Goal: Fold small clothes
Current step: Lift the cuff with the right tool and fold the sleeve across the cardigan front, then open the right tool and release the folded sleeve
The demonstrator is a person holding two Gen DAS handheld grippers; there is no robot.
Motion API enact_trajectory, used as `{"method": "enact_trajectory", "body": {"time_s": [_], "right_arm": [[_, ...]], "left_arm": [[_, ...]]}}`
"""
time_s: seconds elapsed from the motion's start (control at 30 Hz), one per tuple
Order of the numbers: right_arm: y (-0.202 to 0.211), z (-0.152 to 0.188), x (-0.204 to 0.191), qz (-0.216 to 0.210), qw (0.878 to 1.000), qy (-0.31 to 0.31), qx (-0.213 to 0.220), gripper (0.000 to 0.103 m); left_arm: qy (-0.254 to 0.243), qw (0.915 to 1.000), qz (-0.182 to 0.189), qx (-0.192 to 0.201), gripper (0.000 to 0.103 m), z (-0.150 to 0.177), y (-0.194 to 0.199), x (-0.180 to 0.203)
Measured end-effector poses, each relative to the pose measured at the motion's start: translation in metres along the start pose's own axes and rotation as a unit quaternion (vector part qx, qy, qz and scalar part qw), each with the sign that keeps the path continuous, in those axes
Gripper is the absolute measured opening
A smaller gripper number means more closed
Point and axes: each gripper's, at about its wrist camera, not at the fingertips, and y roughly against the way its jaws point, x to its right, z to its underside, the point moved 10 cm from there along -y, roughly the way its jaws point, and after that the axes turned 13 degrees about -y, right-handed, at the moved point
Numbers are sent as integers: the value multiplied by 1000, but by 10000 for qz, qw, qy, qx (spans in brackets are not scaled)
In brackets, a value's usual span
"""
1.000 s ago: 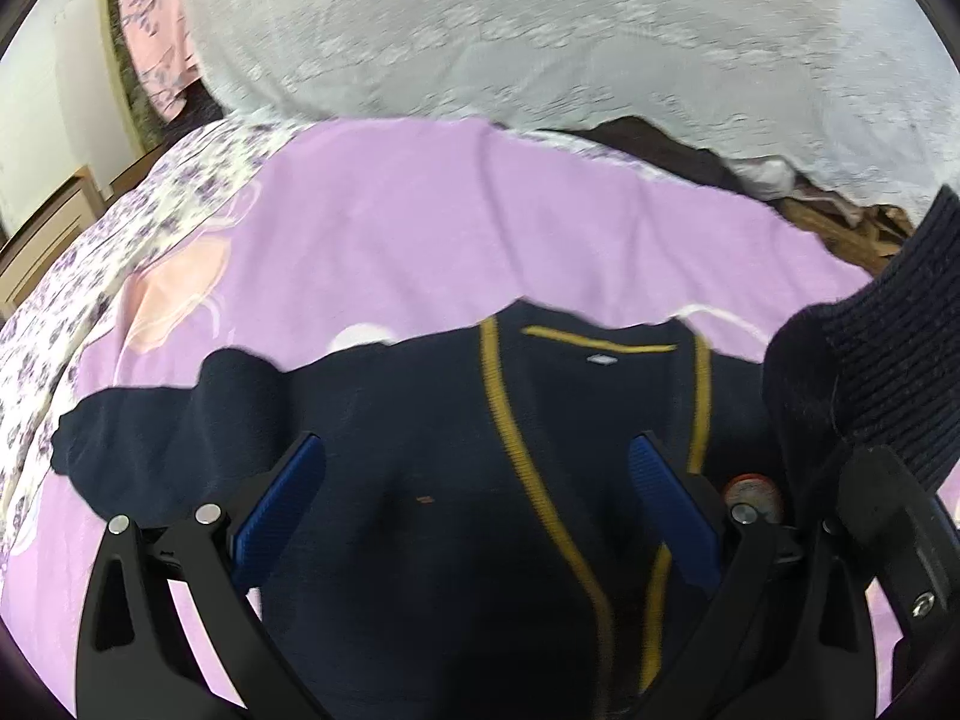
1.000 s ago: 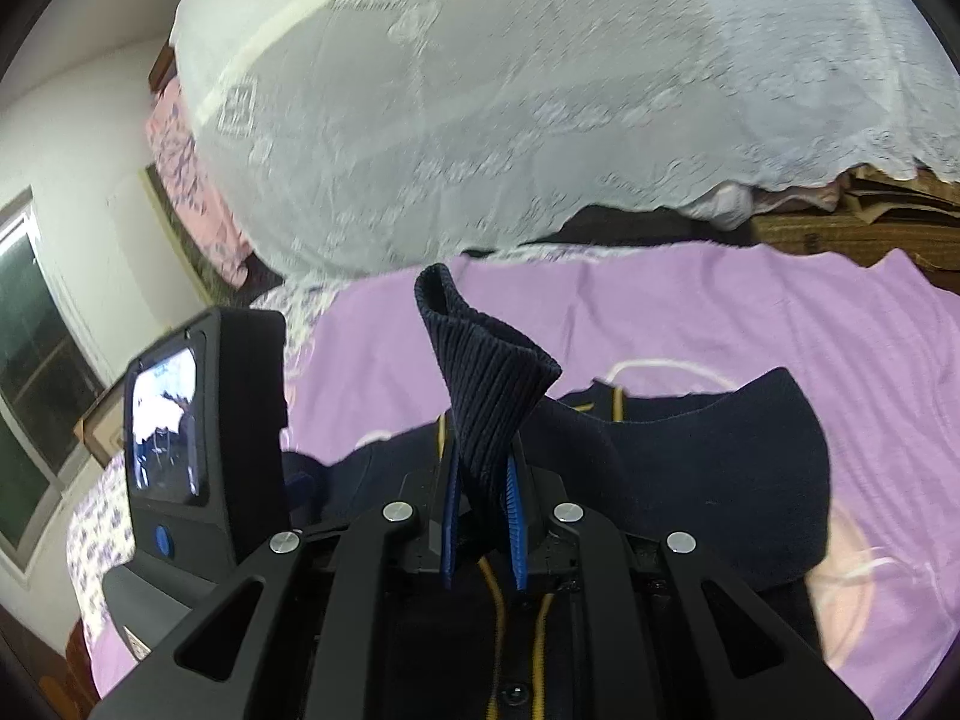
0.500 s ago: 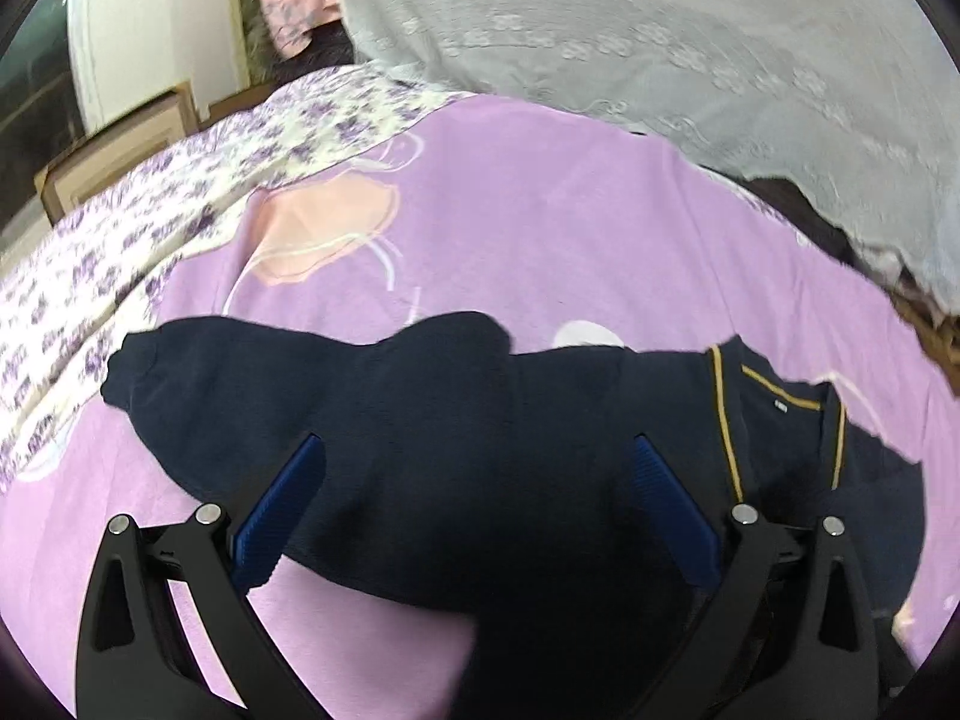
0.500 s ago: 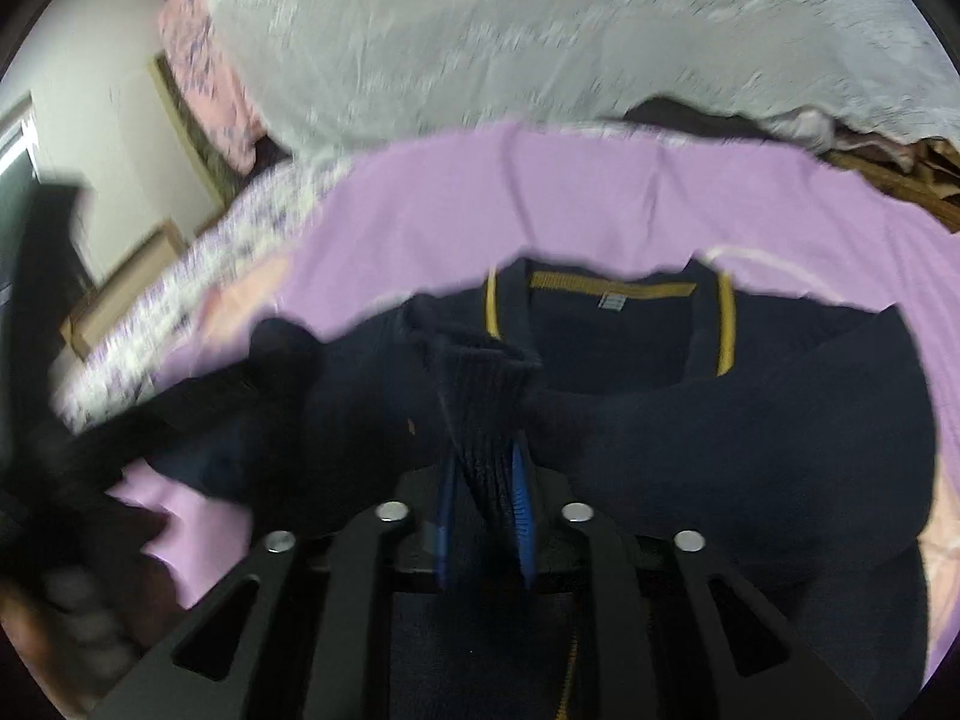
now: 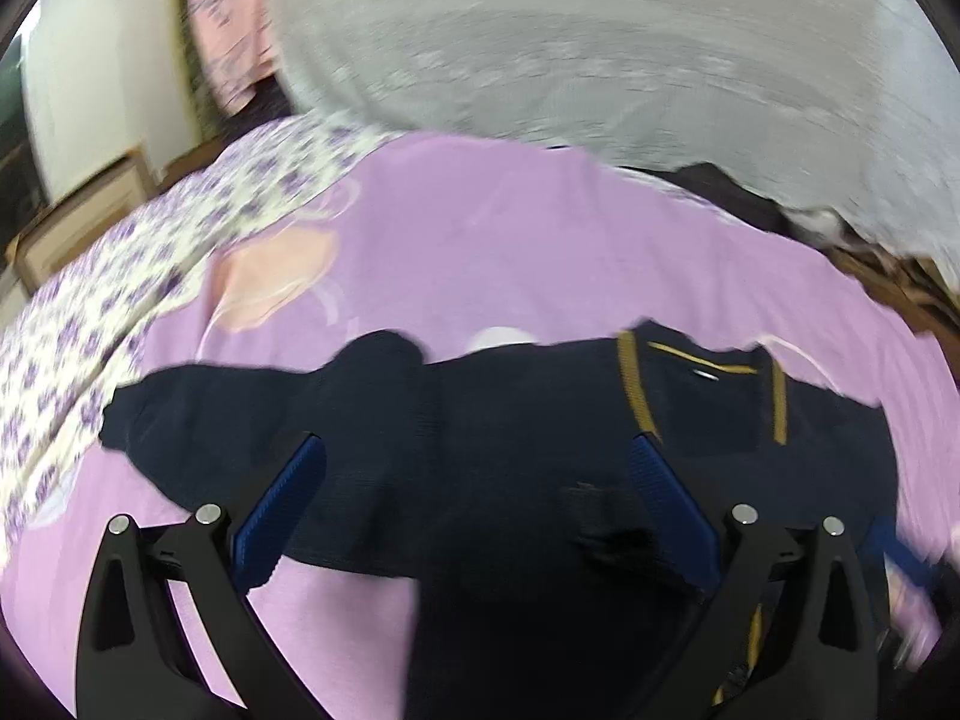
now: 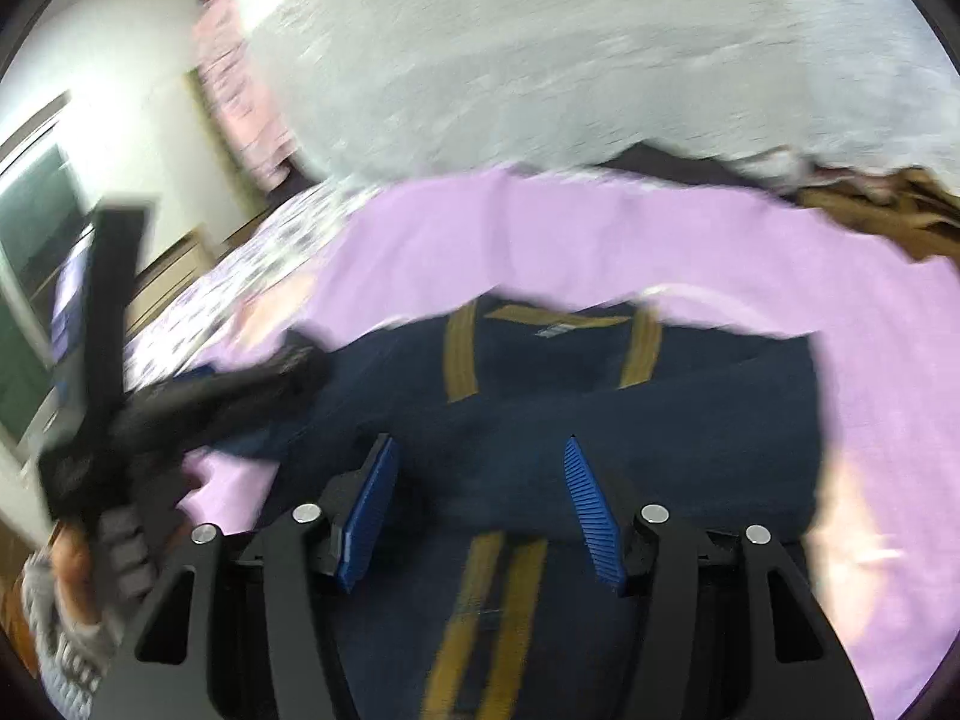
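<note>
No readable text in either view; the small neck label (image 6: pixel 553 330) inside the navy cardigan (image 6: pixel 660 408) collar is a pale blur — no letters resolve; the screen on the left gripper (image 6: pixel 69 294) is likewise illegible.

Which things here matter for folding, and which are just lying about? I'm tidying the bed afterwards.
For the job:
navy knitted cardigan with yellow trim
its outstretched sleeve
left gripper, open
right gripper, jaws opening, nothing between them

Lying about:
lilac bedsheet
white lace cover
purple floral sheet
brown cloth
</note>
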Motion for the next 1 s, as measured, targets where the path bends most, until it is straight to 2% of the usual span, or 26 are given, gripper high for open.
{"method": "enact_trajectory", "body": {"time_s": [0.03,0.07,0.13,0.17,0.27,0.3,0.33,0.37,0.43,0.47,0.5,0.53,0.6,0.67,0.73,0.77,0.87,0.93,1.0], "right_arm": [[0,-7,13,113,9999,-120,51,33],[-3,-15,33,209,9991,-365,22,22],[-13,-21,66,254,9957,-883,-108,18],[-17,-21,78,284,9944,-1007,-140,18],[-41,-3,125,709,9864,-1410,-463,15],[-50,8,137,784,9827,-1565,-602,11],[-56,15,145,754,9804,-1688,-677,2],[-55,16,149,653,9804,-1758,-602,1],[-49,15,149,679,9798,-1778,-617,2],[-39,10,145,745,9824,-1654,-437,8],[-32,7,139,738,9849,-1534,-306,8],[-26,4,131,647,9874,-1428,-239,8],[-18,2,111,382,9915,-1225,-230,8],[-20,8,96,346,9941,-986,-287,12],[-39,28,91,453,9937,-828,-611,26],[-51,41,95,612,9916,-776,-829,26],[-46,40,90,847,9928,-555,-639,28],[-33,30,75,673,9960,-463,-364,30],[-28,25,58,548,9976,-354,-249,37]], "left_arm": [[-206,9998,-24,57,99,-2,2,12],[-355,9993,-75,91,99,-3,2,20],[-723,9969,-301,97,99,-1,-6,37],[-872,9953,-415,-24,99,5,-14,41],[-1264,9859,-746,-805,99,35,-56,43],[-1155,9878,-639,-826,99,42,-63,41],[-1013,9904,-560,-758,99,42,-61,39],[-968,9909,-499,-785,99,42,-58,37],[-1019,9902,-566,-767,99,40,-51,33],[-910,9918,-661,-601,99,35,-42,26],[-809,9935,-667,-450,99,31,-35,23],[-677,9957,-575,-276,99,25,-26,20],[-581,9972,-438,-175,99,21,-20,20],[-734,9956,-452,-360,99,27,-29,25],[-910,9909,-505,-859,99,47,-56,30],[-865,9913,-463,-879,99,50,-60,32],[-783,9934,-345,-759,99,43,-48,28],[-539,9965,-222,-603,99,39,-41,22],[-350,9968,-12,-714,99,42,-46,21]]}}
